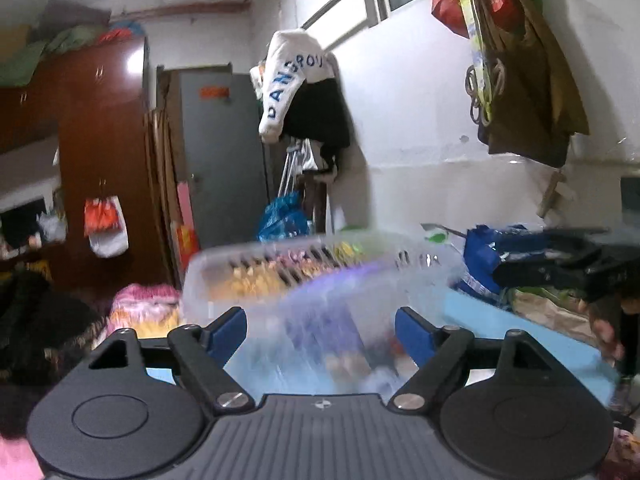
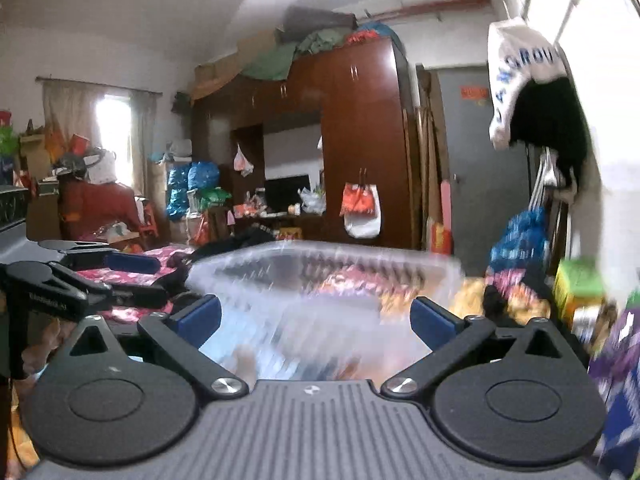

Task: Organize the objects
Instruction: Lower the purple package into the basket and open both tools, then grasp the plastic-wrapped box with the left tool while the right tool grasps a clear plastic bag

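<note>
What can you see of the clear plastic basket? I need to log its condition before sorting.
The clear plastic basket is a translucent, rectangular bin with a rolled rim and slotted walls. It is motion-blurred in both views, so fine detail is lost. It sits directly ahead of both open grippers, over a light blue surface. Colourful contents show through its walls, unidentifiable. Whether the jaws touch it cannot be told.

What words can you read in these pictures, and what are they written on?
"DANGROU", in blue letters, partly folded: on the white cloth hanging from the rail; the end is hidden.
Same cloth, right wrist view: "ANGROU" shows.
Orange sign on the grey door: too blurred to read.
Small white print on the other gripper's black arm: too small to read.
Boxes and bags at the right: blurred, unreadable.
</note>
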{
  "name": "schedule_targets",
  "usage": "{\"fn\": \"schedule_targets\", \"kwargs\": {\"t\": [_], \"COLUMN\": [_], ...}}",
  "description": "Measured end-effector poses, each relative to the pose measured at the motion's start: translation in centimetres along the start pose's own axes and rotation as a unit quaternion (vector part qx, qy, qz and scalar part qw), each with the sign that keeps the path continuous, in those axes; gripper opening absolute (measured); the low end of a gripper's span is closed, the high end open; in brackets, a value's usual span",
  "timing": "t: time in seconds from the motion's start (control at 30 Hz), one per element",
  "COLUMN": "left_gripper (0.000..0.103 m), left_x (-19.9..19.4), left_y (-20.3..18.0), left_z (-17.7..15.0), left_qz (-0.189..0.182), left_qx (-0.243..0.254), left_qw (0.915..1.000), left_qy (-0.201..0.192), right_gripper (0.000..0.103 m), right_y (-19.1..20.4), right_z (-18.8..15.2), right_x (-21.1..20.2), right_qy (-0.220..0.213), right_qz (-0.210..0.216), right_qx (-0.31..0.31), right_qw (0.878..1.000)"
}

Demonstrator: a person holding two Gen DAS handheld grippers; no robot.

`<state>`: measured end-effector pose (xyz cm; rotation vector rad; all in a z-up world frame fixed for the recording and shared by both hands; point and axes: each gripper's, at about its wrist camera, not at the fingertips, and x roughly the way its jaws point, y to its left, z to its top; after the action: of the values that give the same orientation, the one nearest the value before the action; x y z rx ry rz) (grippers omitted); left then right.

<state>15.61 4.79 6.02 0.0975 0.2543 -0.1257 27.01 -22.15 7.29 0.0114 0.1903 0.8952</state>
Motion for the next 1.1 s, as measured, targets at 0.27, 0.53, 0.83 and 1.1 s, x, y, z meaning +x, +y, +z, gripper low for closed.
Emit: {"fn": "schedule_targets", "kwargs": {"t": [0.27,0.53,0.83,1.1], "left_gripper": [0.084,0.084,0.084,0.084], "left_x": [-4.9,-5.8,-4.0,-1.9], "left_y": [0.9,3.3,4.4,5.1], "left_z": [-6.7,-8.4,-9.7,-10.0], "left_qz": [-0.001,0.023,0.016,0.009], "left_qx": [-0.066,-0.096,-0.115,-0.134], "left_qw": [0.9977,0.9951,0.9930,0.9902], "left_qy": [-0.017,-0.003,0.023,0.040], "right_gripper": [0.103,0.103,0.103,0.103], "right_y": [-0.6,0.0,0.2,-1.2], "right_z": [-5.3,-6.1,-7.2,-3.6], "right_x": [-2.6,-2.5,-2.4,1.6], "right_qy": [0.012,0.037,0.042,0.070], "right_qz": [-0.001,0.002,0.002,0.009], "right_qx": [0.076,0.056,0.060,0.062], "right_qw": [0.997,0.998,0.997,0.996]}}
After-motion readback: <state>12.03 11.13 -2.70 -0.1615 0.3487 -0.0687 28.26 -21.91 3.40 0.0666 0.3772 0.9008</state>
